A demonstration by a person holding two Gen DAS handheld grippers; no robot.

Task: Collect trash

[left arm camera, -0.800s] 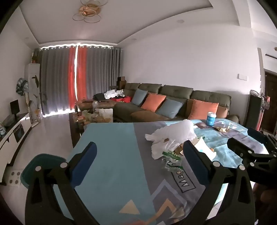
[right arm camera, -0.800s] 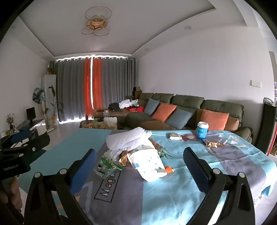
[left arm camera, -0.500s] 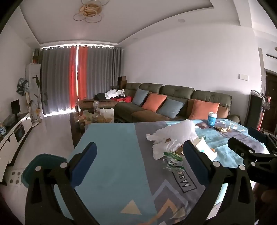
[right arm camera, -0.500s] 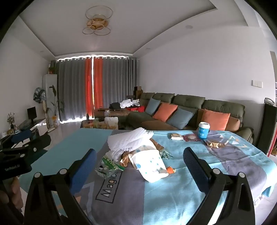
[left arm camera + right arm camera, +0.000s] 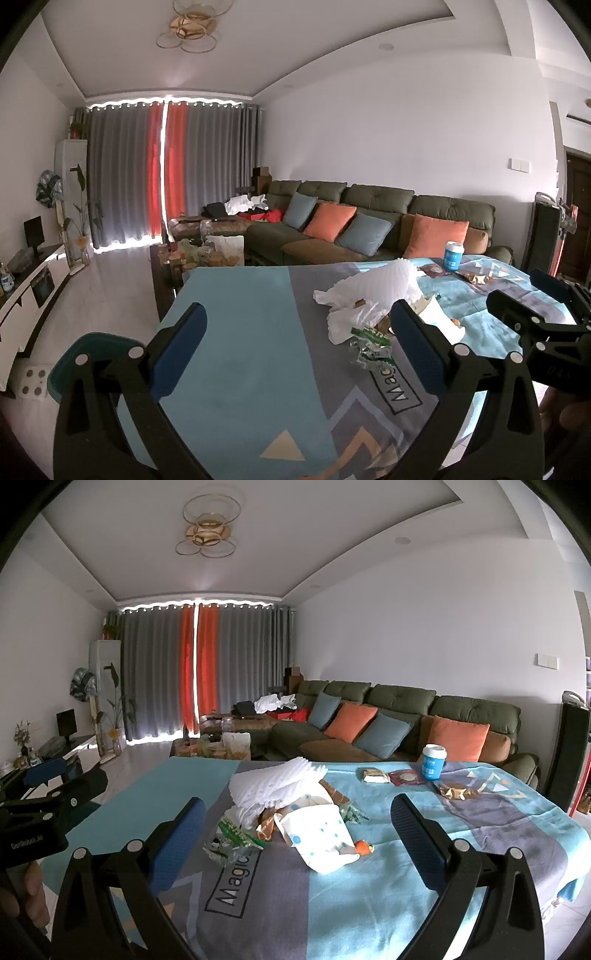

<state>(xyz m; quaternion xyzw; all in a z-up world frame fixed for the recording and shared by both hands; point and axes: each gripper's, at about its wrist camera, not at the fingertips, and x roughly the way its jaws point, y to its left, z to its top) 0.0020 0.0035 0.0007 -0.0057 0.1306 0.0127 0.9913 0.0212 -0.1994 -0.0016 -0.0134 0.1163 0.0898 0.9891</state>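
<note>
A pile of trash lies mid-table: white foam wrap [image 5: 275, 786], a white dotted paper bag [image 5: 319, 836], a green crumpled wrapper [image 5: 231, 840] and brown scraps. In the left wrist view the foam wrap [image 5: 376, 291] and green wrapper [image 5: 369, 350] sit to the right. A blue cup [image 5: 433, 762] and small wrappers [image 5: 406, 777] lie at the far side. My left gripper [image 5: 295, 339] is open and empty above the cloth, left of the pile. My right gripper [image 5: 297, 830] is open and empty, in front of the pile.
The table carries a teal and grey cloth [image 5: 369, 893]. A teal bin [image 5: 85, 354] stands on the floor at the left. A sofa with cushions [image 5: 388, 723] and a cluttered coffee table [image 5: 207, 251] lie beyond.
Both views have shifted slightly; the pile sits a little lower and closer. Both grippers stay open and empty.
</note>
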